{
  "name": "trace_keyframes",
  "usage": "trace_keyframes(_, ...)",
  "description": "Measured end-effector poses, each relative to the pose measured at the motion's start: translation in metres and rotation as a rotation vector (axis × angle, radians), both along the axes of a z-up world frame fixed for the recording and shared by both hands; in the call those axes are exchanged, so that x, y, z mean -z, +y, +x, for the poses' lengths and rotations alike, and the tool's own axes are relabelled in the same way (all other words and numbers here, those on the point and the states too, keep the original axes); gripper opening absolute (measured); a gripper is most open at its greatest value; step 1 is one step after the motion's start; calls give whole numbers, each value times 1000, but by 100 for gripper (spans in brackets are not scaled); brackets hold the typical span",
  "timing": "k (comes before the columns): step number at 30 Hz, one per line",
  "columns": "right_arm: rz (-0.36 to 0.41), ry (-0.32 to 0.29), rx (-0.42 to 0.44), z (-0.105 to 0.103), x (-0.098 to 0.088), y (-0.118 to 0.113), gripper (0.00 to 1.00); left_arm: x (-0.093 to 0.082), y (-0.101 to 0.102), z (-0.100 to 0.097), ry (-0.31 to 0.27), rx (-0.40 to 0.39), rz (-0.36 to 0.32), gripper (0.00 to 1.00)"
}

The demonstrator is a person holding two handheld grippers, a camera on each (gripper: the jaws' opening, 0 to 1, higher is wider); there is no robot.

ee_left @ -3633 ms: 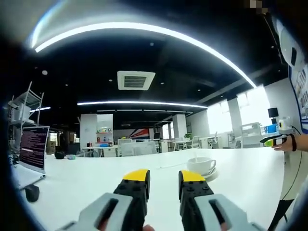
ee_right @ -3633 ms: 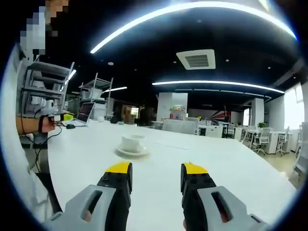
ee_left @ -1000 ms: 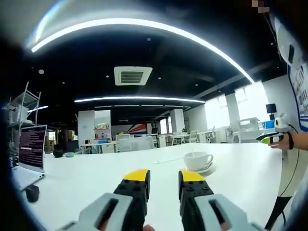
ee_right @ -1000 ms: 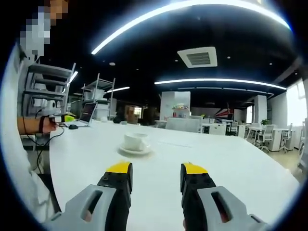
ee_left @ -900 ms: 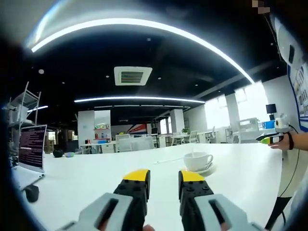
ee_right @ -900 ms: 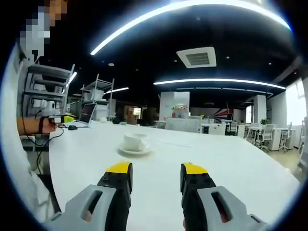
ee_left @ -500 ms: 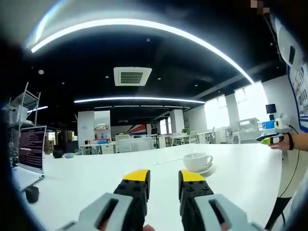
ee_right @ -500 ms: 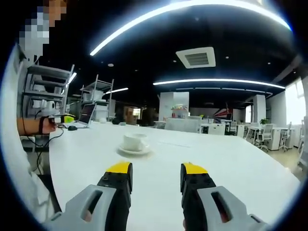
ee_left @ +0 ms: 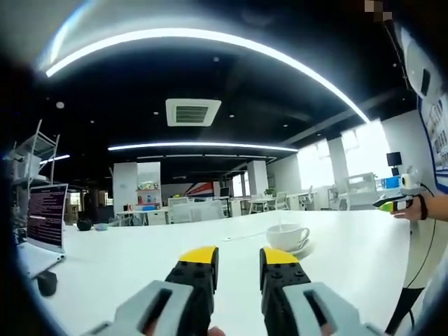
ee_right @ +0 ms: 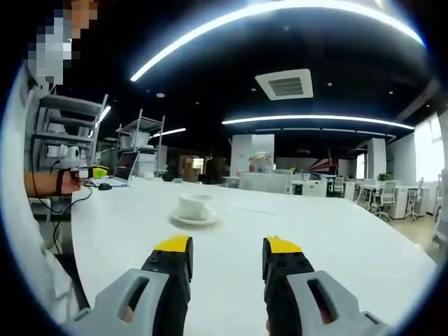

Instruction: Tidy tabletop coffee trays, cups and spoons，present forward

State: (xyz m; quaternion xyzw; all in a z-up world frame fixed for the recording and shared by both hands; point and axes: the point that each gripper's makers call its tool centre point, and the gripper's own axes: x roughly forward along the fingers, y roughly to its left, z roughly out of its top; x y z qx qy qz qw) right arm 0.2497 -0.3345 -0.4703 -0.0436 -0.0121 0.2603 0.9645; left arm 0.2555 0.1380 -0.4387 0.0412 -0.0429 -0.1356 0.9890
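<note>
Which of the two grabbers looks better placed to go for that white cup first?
Probably the left gripper: the cup on its saucer sits just past its open jaws. The right gripper sees it farther off.

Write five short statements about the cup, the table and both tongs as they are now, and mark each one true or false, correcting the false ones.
1. The white cup sits on a saucer. True.
2. The left tongs grip the cup. False: their jaws are apart and empty, and the cup stands farther off on the white table.
3. The right tongs are open with nothing between the jaws. True.
4. The cup lies tipped on its side. False: it stands upright.
5. A laptop with a lit screen stands at the table's edge in the left gripper view. True.
</note>
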Motion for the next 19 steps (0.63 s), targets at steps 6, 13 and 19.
trace_keyframes(6, -1, 1, -1, -1, 0, 0, 40, 1, 0, -1, -1, -2, -2, 26)
trace_keyframes(13, -3, -2, -2, 0, -2, 0, 40, -1, 0, -1, -6, -3, -5, 26)
trace_keyframes(19, -4, -3, -2, -1, -3, 1, 40, -1, 2, -1, -8, -4, -7, 25)
